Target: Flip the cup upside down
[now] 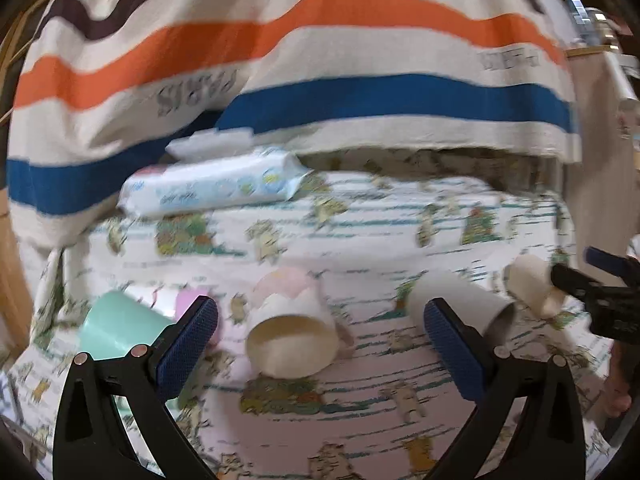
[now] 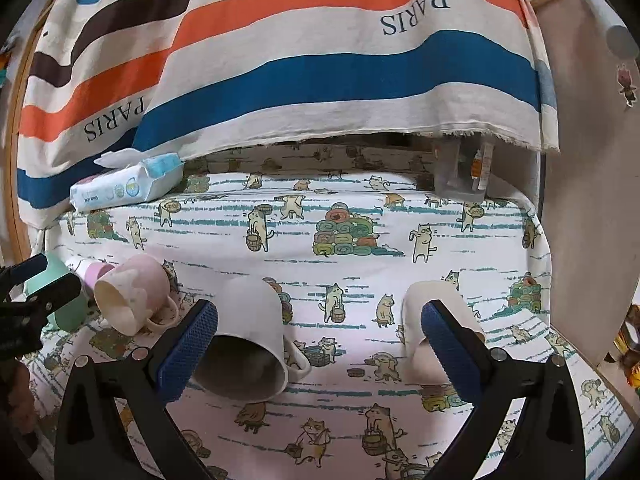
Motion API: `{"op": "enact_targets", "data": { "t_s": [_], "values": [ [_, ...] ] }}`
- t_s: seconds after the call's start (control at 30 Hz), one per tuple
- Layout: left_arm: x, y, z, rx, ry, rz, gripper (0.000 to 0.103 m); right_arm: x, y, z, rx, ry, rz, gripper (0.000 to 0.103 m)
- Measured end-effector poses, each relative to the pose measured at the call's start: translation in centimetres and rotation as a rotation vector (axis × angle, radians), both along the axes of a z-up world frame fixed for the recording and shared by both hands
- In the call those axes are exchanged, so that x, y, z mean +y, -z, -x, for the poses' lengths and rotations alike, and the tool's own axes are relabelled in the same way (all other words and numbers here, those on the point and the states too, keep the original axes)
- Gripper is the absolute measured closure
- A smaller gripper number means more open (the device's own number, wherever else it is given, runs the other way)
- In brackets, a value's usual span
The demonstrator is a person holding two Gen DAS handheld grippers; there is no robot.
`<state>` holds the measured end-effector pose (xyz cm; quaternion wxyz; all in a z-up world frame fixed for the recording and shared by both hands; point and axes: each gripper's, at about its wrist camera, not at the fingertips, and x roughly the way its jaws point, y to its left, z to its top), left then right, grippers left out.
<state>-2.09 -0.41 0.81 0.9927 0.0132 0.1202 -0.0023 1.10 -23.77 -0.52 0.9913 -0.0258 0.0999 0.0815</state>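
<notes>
Row of cups on their sides on the cat-print tablecloth (image 2: 360,216), logged left to right. Mint-green plastic cup (image 1: 116,326), then a small lilac-capped bottle (image 2: 96,271) behind it, then the pink-and-cream ceramic mug (image 1: 292,330) with its mouth toward the left wrist camera; interior looks empty. Next, the plain white ceramic mug (image 2: 248,336), mouth toward the right wrist camera, handle on its right, interior dark but nothing seen in it. Last, a cream ceramic mug (image 2: 424,336), partly hidden behind the right finger; contents cannot be told. Left gripper (image 1: 320,344): jaws spread wide, holding nothing, pink-and-cream mug between and just beyond the pads. Right gripper (image 2: 320,344): likewise spread and empty, white mug just beside its left pad. Left view is motion-blurred. Risks, as judged: rounded mugs may roll away when a pad touches one side first; a glazed wall could slip during rotation; the neighbouring mint cup could get knocked. Wet-wipes pack (image 2: 124,184) far back-left, flap lid raised.
</notes>
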Motion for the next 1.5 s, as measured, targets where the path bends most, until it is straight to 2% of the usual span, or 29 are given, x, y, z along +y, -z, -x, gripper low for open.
{"op": "enact_targets", "data": {
  "t_s": [0.03,0.13,0.23,0.3,0.63,1.03,1.27,1.5],
  "values": [
    [-0.2,0.0,0.1,-0.003,0.018,-0.002,0.001,0.2,0.0,0.0,0.000,-0.010,0.011,0.001],
    [0.2,0.0,-0.3,0.012,-0.009,0.017,0.001,0.8,0.0,0.2,-0.003,-0.055,0.028,0.001],
    [1.2,0.2,-0.8,0.031,-0.081,0.046,0.001,0.5,0.0,0.1,0.003,-0.050,0.008,0.001],
    [1.4,0.2,-0.8,0.031,-0.091,0.052,0.001,0.5,0.0,0.3,0.001,-0.031,0.012,0.001],
    [0.4,0.4,-1.1,0.045,-0.028,0.036,0.001,0.5,0.0,0.6,0.004,-0.037,0.011,0.001],
    [0.8,0.3,-0.9,0.041,-0.056,0.040,0.001,1.2,0.0,0.9,-0.003,-0.041,0.043,0.001],
    [0.9,0.4,-1.1,0.049,-0.063,0.042,0.001,1.5,0.0,1.1,-0.010,0.000,0.077,0.001],
    [0.5,0.3,-0.9,0.038,-0.030,0.034,0.001,0.4,0.0,0.7,0.010,0.039,0.032,0.001]
  ]
}}
